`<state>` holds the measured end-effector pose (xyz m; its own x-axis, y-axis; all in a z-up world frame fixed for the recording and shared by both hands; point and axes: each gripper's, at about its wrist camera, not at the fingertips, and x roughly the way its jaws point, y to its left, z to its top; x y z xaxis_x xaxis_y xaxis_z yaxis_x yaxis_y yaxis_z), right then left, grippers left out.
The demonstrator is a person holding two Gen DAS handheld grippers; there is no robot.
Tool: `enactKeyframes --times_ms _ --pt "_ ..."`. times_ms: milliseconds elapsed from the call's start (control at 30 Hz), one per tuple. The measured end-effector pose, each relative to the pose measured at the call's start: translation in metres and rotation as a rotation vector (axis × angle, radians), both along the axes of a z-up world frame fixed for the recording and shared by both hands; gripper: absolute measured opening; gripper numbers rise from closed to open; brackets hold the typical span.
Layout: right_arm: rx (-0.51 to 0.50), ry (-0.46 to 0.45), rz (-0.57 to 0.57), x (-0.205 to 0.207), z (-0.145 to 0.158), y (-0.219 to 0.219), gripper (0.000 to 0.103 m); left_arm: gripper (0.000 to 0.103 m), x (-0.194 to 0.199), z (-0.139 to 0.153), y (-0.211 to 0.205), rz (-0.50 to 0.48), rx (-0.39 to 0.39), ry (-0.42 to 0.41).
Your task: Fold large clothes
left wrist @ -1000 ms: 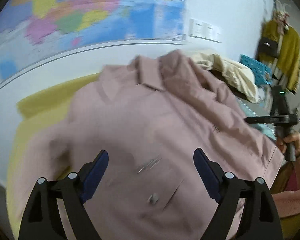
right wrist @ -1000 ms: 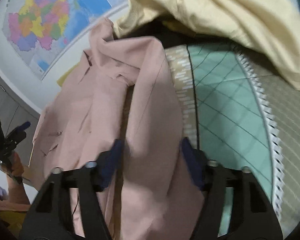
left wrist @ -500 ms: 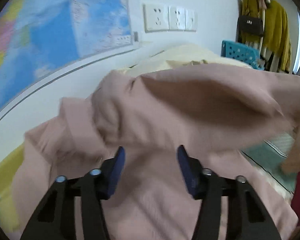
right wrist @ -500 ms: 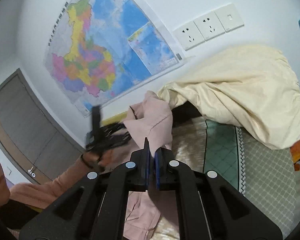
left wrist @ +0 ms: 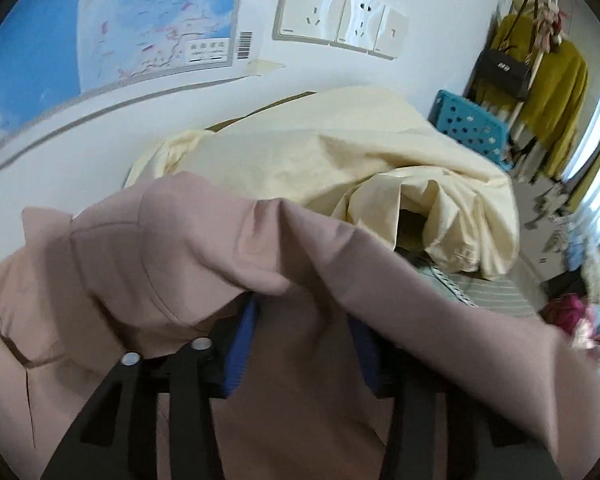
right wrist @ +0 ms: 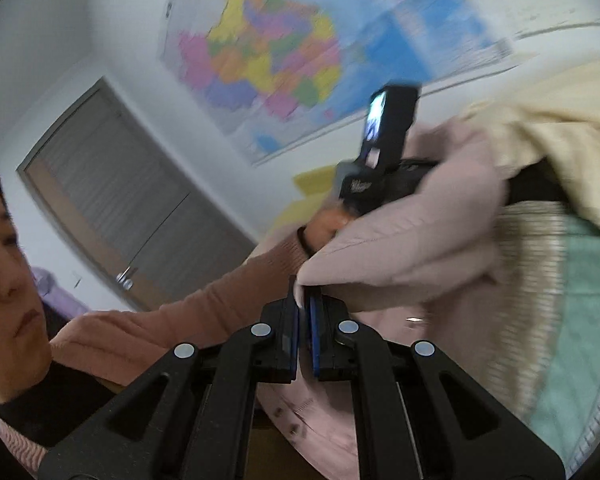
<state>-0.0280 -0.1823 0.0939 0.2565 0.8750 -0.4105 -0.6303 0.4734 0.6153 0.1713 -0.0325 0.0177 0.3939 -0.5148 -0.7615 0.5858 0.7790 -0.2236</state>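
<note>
Now right tool (right wrist: 304,308) has lifted pink garment (right wrist: 400,248).

You have two grippers here: the left gripper (left wrist: 304,344) and the right gripper (right wrist: 304,328). There is one pink garment (left wrist: 204,248), one cream garment (left wrist: 340,148), one map (left wrist: 112,20) at upper left, three wall plates (left wrist: 340,16) and one blue basket (left wrist: 470,126) at right.
</note>
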Motion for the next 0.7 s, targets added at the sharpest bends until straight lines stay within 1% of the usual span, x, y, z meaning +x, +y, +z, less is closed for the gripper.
enactKeyframes --times_ms 33,67,100,133,167,233,267,333,367,400,433,467,500,567,600,633,700 --pt "0.0 0.013 0.025 0.007 -0.003 0.013 0.005 0.065 0.001 0.004 0.009 0.001 -0.006 0.016" --pt "-0.002 0.026 0.05 0.017 -0.009 0.03 0.006 0.067 0.001 0.01 0.025 0.008 -0.012 0.027" --pt "-0.003 0.043 0.057 0.025 -0.013 0.041 0.008 0.067 0.0 0.014 0.038 0.01 -0.017 0.025" --pt "0.007 0.066 0.07 0.036 -0.02 0.052 0.008 0.07 -0.001 0.02 0.053 0.03 -0.012 0.014" --pt "0.012 0.082 0.076 0.044 -0.025 0.061 0.008 0.073 -0.002 0.026 0.069 0.072 0.004 0.0" --pt "-0.005 0.116 0.056 0.063 -0.036 0.077 0.01 0.074 -0.008 0.036 0.111 0.139 0.0 -0.01" --pt "-0.024 0.129 0.051 0.074 -0.044 0.089 0.01 0.074 -0.015 0.04 0.13 0.166 0.004 -0.018" --pt "-0.084 0.136 0.037 0.089 -0.054 0.108 0.013 0.077 -0.031 0.041 0.155 0.188 0.019 -0.036" --pt "-0.123 0.146 0.04 0.095 -0.063 0.121 0.024 0.078 -0.044 0.04 0.167 0.198 0.049 -0.056" --pt "-0.149 0.176 0.054 0.102 -0.072 0.133 0.042 0.078 -0.052 0.039 0.175 0.204 0.067 -0.068" --pt "-0.186 0.192 0.07 0.105 -0.079 0.143 0.05 0.08 -0.062 0.037 0.18 0.203 0.077 -0.072" --pt "-0.205 0.194 0.067 0.106 -0.081 0.147 0.056 0.081 -0.072 0.033 0.185 0.2 0.08 -0.068" --pt "-0.224 0.183 0.056 0.105 -0.081 0.148 0.056 0.081 -0.082 0.028 0.191 0.201 0.08 -0.056" --pt "-0.221 0.153 0.055 0.1 -0.071 0.14 0.058 0.081 -0.096 0.018 0.198 0.18 0.084 -0.028" --pt "-0.218 0.13 0.047 0.096 -0.064 0.131 0.059 0.081 -0.108 0.013 0.194 0.159 0.096 -0.022" --pt "-0.232 0.091 0.028 0.089 -0.055 0.119 0.059 0.081 -0.115 0.01 0.19 0.138 0.089 -0.012" --pt "-0.258 0.026 -0.018 0.079 -0.042 0.099 0.064 0.082 -0.13 0.005 0.177 0.089 0.066 0.019"
